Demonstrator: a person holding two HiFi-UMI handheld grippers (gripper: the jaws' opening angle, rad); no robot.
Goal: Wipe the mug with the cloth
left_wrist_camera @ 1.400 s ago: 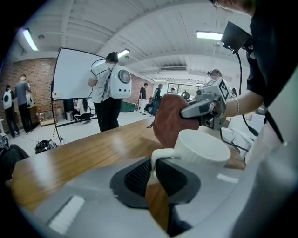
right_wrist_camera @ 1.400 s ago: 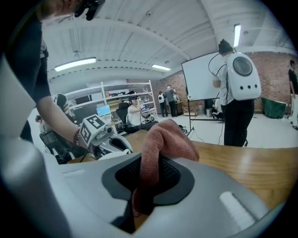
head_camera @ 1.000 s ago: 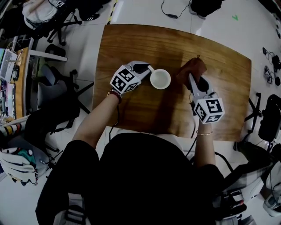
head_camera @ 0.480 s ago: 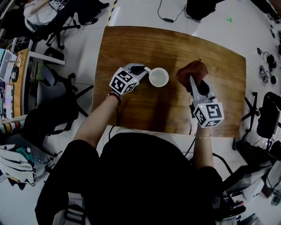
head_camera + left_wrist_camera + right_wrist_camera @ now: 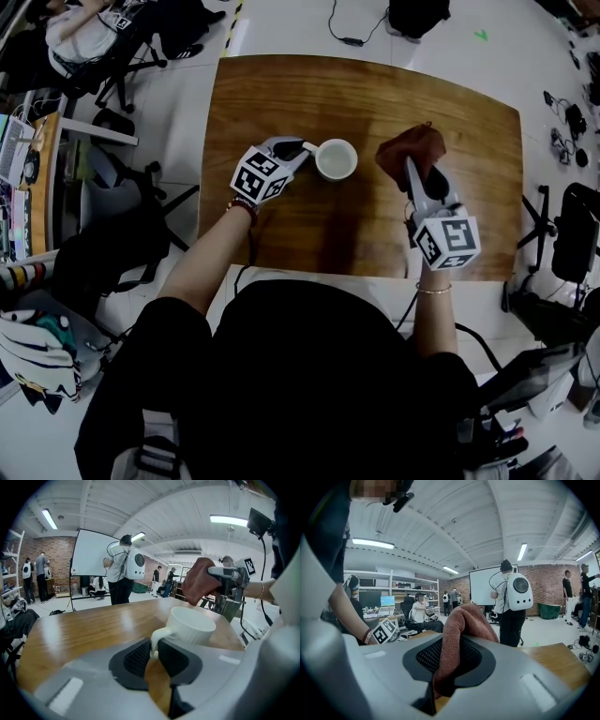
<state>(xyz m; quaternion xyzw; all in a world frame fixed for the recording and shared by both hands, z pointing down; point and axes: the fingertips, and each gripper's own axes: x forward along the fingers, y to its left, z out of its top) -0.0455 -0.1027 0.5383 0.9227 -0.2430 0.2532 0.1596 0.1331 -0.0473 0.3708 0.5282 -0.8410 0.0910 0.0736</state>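
A white ribbed mug [image 5: 337, 158] stands on the wooden table [image 5: 281, 84], its handle turned left. My left gripper [image 5: 306, 148] is shut on that handle; in the left gripper view the handle [image 5: 153, 641] is pinched between the black pads, with the mug's body [image 5: 191, 626] just beyond. A rust-brown cloth [image 5: 410, 150] hangs bunched from my right gripper [image 5: 420, 174], held a short way right of the mug. In the right gripper view the cloth [image 5: 457, 637] fills the gap between the jaws and folds over the top. In the left gripper view the cloth [image 5: 199, 581] and right gripper sit behind the mug.
The table's near edge [image 5: 375, 270] runs just in front of my body. Office chairs [image 5: 112, 187] and clutter stand left of the table, with cables [image 5: 562, 141] and a dark chair [image 5: 577, 239] on the floor to the right. People stand near a whiteboard [image 5: 93, 555] far off.
The mug and left gripper have shifted slightly toward the table's far side and left in the picture. The right gripper with the cloth has stayed about where it was.
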